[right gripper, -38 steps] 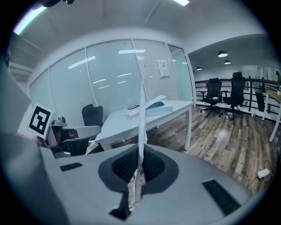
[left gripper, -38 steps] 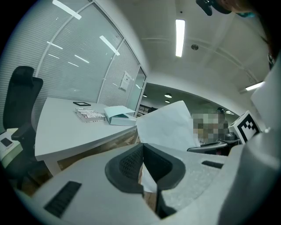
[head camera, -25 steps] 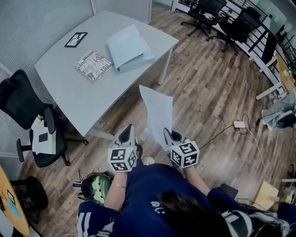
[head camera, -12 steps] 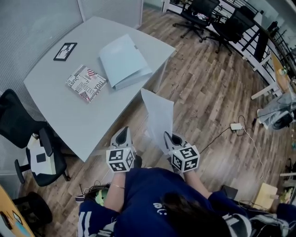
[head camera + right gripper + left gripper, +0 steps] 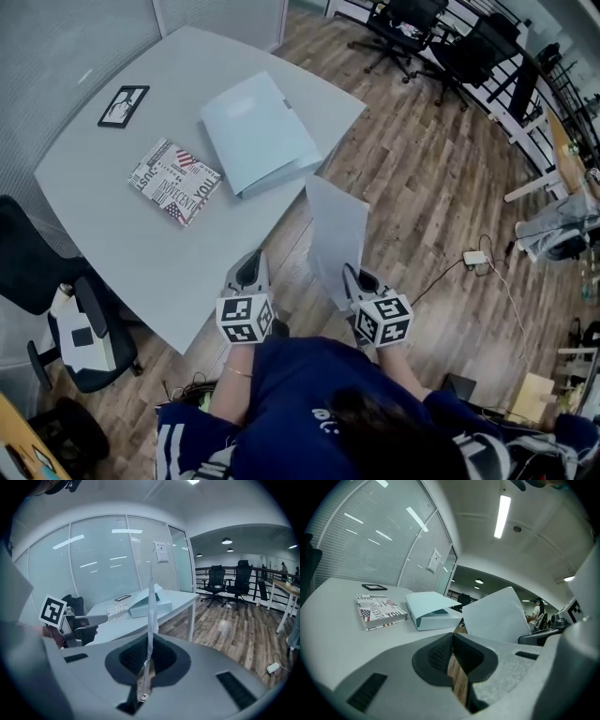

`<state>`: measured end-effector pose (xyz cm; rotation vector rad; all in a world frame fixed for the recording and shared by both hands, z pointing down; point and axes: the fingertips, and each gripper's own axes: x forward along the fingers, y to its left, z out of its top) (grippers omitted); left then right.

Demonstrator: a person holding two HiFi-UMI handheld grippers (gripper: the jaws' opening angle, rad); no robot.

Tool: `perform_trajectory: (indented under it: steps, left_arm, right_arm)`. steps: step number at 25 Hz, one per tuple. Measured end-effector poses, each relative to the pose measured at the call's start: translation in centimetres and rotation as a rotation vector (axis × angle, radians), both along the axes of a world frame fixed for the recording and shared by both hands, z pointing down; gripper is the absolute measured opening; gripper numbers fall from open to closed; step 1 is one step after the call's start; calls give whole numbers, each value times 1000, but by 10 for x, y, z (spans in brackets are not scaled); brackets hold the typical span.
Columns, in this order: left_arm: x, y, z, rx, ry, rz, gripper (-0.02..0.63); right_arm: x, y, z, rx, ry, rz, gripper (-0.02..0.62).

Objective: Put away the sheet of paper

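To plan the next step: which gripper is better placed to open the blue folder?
Left, probably. The left gripper is empty and nearer the folder; the right gripper is shut on the sheet of paper.

On the table (image 5: 187, 253), the picture frame (image 5: 123, 105) lies by the far left edge. The book (image 5: 174, 181) lies in the middle. The folder (image 5: 260, 134) lies to its right, by the right edge. The sheet of paper (image 5: 337, 234) stands past that edge, over the floor (image 5: 431, 187).
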<state>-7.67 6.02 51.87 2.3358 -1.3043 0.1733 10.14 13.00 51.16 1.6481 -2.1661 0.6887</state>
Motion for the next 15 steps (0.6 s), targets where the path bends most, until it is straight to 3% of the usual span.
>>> perform_trajectory:
  steps: [6,15]
  left_arm:
    - [-10,-25,-3,10,8,49,5]
    - [-20,-42,-5,16,17,18,5]
  right_arm:
    - [-9,-25,4,-7,3,40,8]
    - [-9,-48,0,9,14,57,8]
